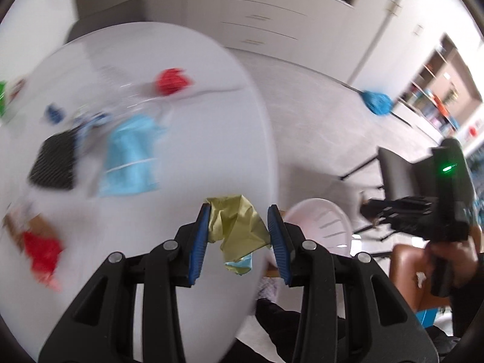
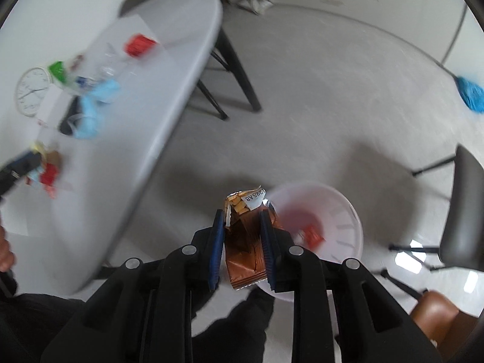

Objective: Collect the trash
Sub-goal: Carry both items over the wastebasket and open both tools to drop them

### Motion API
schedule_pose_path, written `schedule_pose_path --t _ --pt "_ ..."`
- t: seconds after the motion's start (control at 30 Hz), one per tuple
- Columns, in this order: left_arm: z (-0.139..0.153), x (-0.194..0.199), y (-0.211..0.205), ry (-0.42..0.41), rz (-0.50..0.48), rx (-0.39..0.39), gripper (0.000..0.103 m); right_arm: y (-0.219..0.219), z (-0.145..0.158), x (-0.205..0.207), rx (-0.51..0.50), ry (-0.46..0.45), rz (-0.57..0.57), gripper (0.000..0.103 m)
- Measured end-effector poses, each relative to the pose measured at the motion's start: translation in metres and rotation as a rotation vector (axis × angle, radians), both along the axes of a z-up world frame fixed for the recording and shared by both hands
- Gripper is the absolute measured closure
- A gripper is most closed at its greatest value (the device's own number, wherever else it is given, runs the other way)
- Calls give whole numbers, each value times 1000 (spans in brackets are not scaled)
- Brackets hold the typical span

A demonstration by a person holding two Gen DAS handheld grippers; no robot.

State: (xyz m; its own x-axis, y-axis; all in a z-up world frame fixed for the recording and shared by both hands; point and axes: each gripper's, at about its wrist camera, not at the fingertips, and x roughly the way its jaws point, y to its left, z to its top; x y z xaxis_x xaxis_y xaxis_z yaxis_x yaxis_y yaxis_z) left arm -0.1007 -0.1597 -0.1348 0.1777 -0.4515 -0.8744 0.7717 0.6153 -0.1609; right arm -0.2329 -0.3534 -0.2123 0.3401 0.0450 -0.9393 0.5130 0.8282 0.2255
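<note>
On the white table (image 1: pixel 181 157) lay, from left to right, a black mesh piece (image 1: pixel 54 163), a light blue face mask (image 1: pixel 130 157) and a red crumpled wrapper (image 1: pixel 172 81). The left gripper (image 1: pixel 239 233) was clamped on a crumpled yellow-green wrapper (image 1: pixel 236 227) over the table's edge. The right gripper (image 2: pixel 240 239) was closed on a copper-brown foil snack wrapper (image 2: pixel 245 242), just beside the white bin (image 2: pixel 348 211) on the floor, which held a red scrap (image 2: pixel 313 236).

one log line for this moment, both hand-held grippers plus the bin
left hand-held gripper: shut on yellow-green wrapper | right hand-held gripper: shut on brown snack wrapper | white bin: on floor beside table
</note>
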Motion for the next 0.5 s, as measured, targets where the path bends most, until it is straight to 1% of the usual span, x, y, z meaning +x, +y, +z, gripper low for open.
schedule_pose_path --t 0.03,0.1,0.13,0.17,0.2,0.23,0.27,0.3,0.37,0.4,0.5 --pt "-1 -8 -15 4 -30 1 65 -4 -6 -5 7 8 -3 77" --pt "-2 -21 -37 11 -70 -3 65 -12 -21 -15 23 39 -13 71" --pt "-3 -27 -46 14 -88 -4 65 -16 -26 -19 22 52 -17 70" --pt "-4 -32 -55 20 -102 -4 65 -18 -29 -22 26 58 -17 65" --pt "-7 -40 -67 37 -122 -4 65 -23 -32 -28 34 63 -19 55" --pt "-8 -43 -73 45 -131 -2 65 -27 -33 -31 34 65 -25 47" --pt "-10 -49 -82 52 -148 0 65 -31 -32 -35 32 67 -32 36" --pt "-12 -55 -89 52 -161 4 65 -35 -31 -37 31 66 -39 30" --pt "-14 -65 -101 49 -189 13 65 -42 -27 -42 23 57 -56 27" --pt "-16 -70 -108 49 -204 19 65 -46 -25 -46 16 55 -63 23" --pt "-22 -84 -125 66 -249 30 65 -58 -15 -59 -39 64 -98 20"
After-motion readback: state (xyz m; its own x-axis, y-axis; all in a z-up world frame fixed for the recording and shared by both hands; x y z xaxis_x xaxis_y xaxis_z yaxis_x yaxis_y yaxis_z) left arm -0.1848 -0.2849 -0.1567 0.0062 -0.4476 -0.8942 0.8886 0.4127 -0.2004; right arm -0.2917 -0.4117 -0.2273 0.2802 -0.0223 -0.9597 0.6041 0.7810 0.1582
